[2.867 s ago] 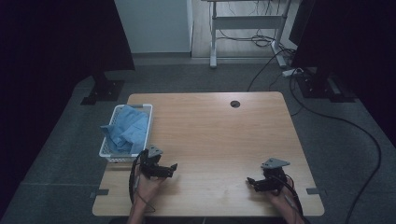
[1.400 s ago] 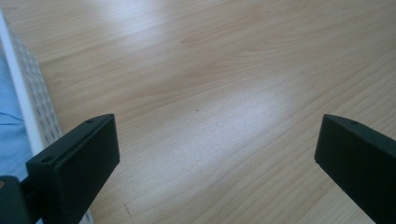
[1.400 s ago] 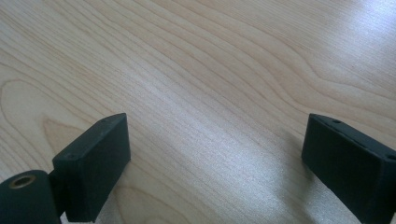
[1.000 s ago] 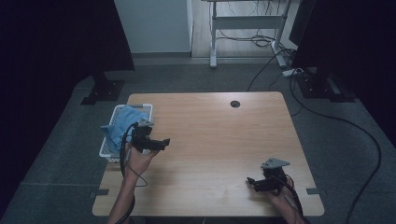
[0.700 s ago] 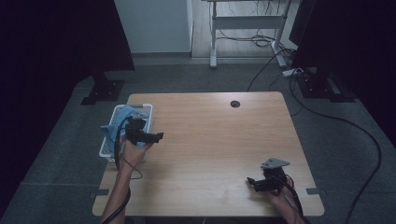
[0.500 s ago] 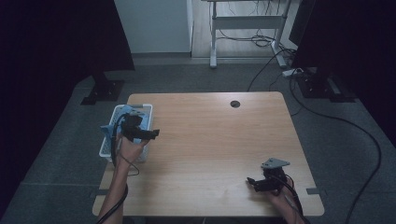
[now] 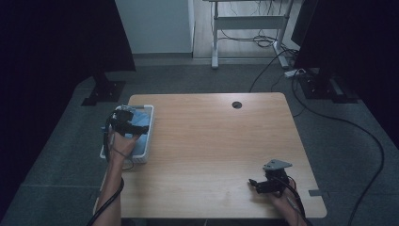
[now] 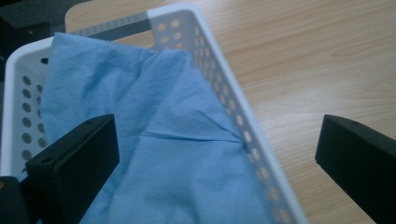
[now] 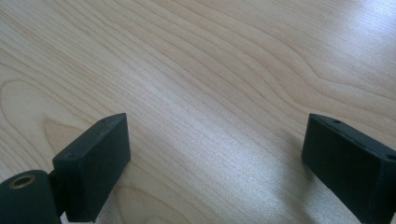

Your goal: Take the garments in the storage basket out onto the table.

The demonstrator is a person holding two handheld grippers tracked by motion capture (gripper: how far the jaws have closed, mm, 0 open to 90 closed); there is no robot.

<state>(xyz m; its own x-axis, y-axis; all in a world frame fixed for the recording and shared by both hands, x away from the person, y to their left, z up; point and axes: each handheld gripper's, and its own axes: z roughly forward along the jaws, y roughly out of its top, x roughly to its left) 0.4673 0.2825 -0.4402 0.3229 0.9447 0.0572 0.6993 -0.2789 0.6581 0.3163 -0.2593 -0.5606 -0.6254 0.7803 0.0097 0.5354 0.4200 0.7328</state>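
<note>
The blue cloth [image 8: 168,154] lies crumpled in the white basket [image 8: 224,102], directly under and ahead of the left gripper [image 8: 217,149], whose jaws stand wide apart, one over the cloth, the other out past the basket's wall. Nothing is gripped yet; I'd say the pick-up is only beginning. The right gripper [image 9: 215,158] rests on the bare table [image 9: 210,70], jaws apart. I can read no label or writing anywhere.

The high view looks forward and down on the whole tabletop [image 7: 211,141] from afar, while the left gripper view sits close above the basket [image 8: 224,93] it shares with it, and the right gripper view skims bare wood.
</note>
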